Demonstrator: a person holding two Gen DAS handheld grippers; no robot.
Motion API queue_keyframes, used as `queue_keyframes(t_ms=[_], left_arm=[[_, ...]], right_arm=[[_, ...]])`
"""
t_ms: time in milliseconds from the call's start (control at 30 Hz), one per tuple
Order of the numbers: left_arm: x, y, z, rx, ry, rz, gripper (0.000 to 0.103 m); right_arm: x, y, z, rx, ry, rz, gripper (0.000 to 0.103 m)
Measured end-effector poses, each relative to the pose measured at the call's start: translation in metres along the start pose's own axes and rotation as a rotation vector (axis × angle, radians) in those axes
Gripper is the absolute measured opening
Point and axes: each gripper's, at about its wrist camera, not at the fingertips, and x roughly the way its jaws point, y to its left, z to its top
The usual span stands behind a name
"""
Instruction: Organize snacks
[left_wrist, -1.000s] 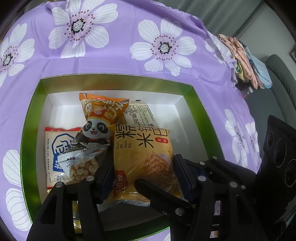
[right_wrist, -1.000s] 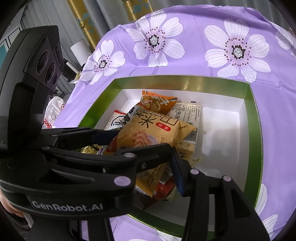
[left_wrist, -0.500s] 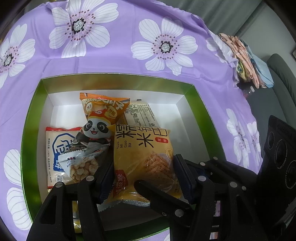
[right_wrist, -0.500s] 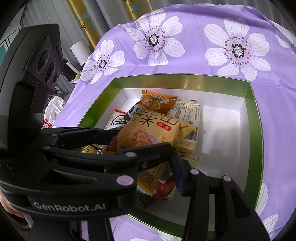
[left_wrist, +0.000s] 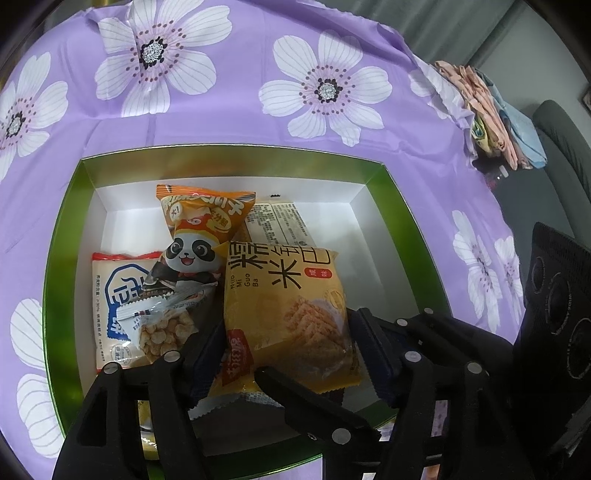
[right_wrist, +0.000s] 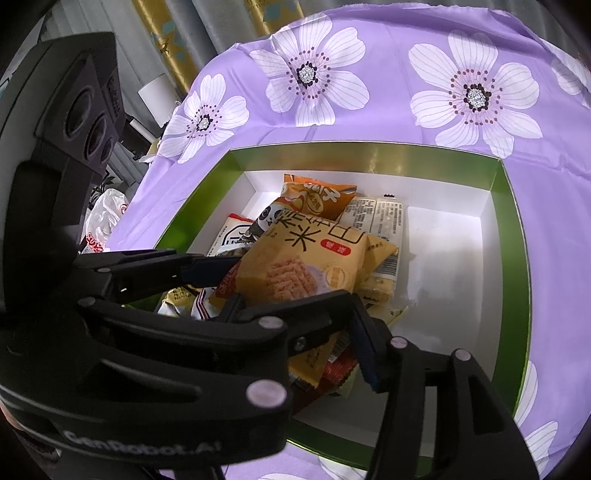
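A green box (left_wrist: 55, 295) with a white inside holds several snack packets. A yellow rice-cracker packet (left_wrist: 284, 302) lies on top of the pile. My left gripper (left_wrist: 290, 350) straddles its lower half. Its jaws are opening, and the blue pads still touch the packet's two edges. My right gripper (right_wrist: 299, 328) reaches in from the other side, crossing the left one. Its jaws are opening around a small yellow-and-red packet (right_wrist: 325, 369) that hangs against the right pad. Behind lie a panda packet (left_wrist: 192, 251), a white-and-blue packet (left_wrist: 118, 295) and a clear nut packet (left_wrist: 162, 328).
The box sits on a purple flowered cloth (left_wrist: 221, 122). Bare white box floor (right_wrist: 443, 258) shows on the right side. A pale bar wrapper (left_wrist: 280, 221) lies at the back. Folded clothes (left_wrist: 491, 122) and a grey chair (left_wrist: 561, 140) stand past the table edge.
Both pairs of jaws stand slightly wider than before. The yellow packet has spread out a little between the left pads. Neither hand has shifted.
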Motion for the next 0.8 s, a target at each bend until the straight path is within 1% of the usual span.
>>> queue_keyframes(t_ms=[200,500,600,667,733,800], left_arm=[[-0.0014,0.0015,0.0014,-0.007,0.001,-0.006,0.069],[-0.0062,0.003,0.002,-0.013,-0.012,0.006,0.069],[-0.008,0.0025,0.0022,-0.011,-0.02,-0.005,0.082],[-0.0095,0.0,0.0031,-0.001,-0.023,0.003,0.082],[-0.01,-0.0017,0.003,0.009,-0.025,0.017,0.082],[-0.0101,-0.0014,0.0028,0.005,-0.024,0.014,0.082]], right_arm=[[0.0001,-0.0002,0.0001,-0.002,0.005,-0.005,0.057],[0.0,-0.001,0.0002,0.0,0.007,-0.005,0.058],[-0.0006,-0.0018,-0.0001,0.002,0.007,-0.009,0.059],[-0.0017,-0.0026,-0.0002,0.001,0.005,-0.018,0.063],[-0.0024,-0.0037,0.0,0.003,0.005,-0.022,0.064],[-0.0026,-0.0041,-0.0001,0.004,0.007,-0.024,0.065]])
